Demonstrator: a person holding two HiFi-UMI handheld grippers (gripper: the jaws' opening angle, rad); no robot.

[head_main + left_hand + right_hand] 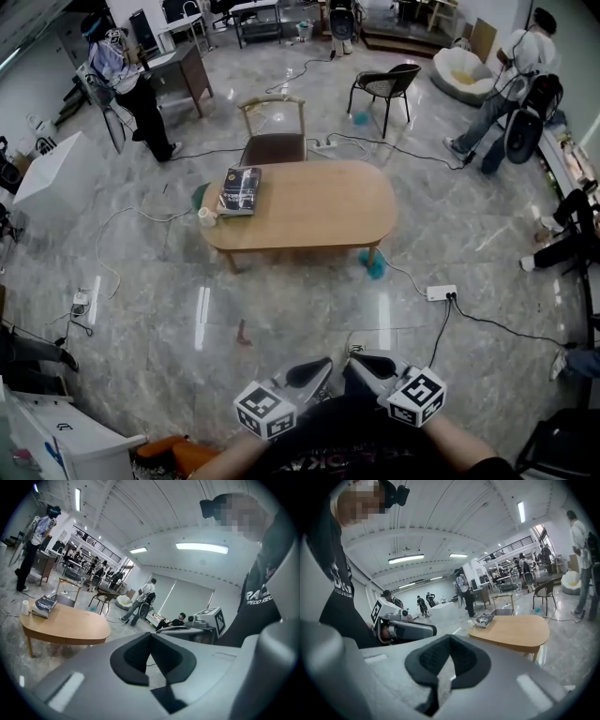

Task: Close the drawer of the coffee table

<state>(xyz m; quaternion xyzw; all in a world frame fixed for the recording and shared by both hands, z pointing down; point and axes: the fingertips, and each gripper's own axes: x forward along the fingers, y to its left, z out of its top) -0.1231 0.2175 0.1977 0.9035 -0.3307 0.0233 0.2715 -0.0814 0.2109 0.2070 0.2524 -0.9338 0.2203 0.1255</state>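
Observation:
The oval wooden coffee table (pixel 309 211) stands in the middle of the marble floor, well ahead of me. A dark book (pixel 241 189) and a white cup (pixel 207 217) sit at its left end. I cannot make out a drawer on its front side from here. Both grippers hang close to my body at the bottom of the head view, far from the table. The left gripper (pixel 322 366) is shut with nothing in it, and so is the right gripper (pixel 354 361). In the left gripper view the table (pixel 70 625) lies far left; in the right gripper view the table (pixel 515 630) lies to the right.
A wooden chair (pixel 274 131) stands behind the table and a black chair (pixel 386 86) further back right. A teal thing (pixel 374 264) lies by the right table leg. A power strip (pixel 441 292) and cables cross the floor. Several people stand or sit around the room's edges.

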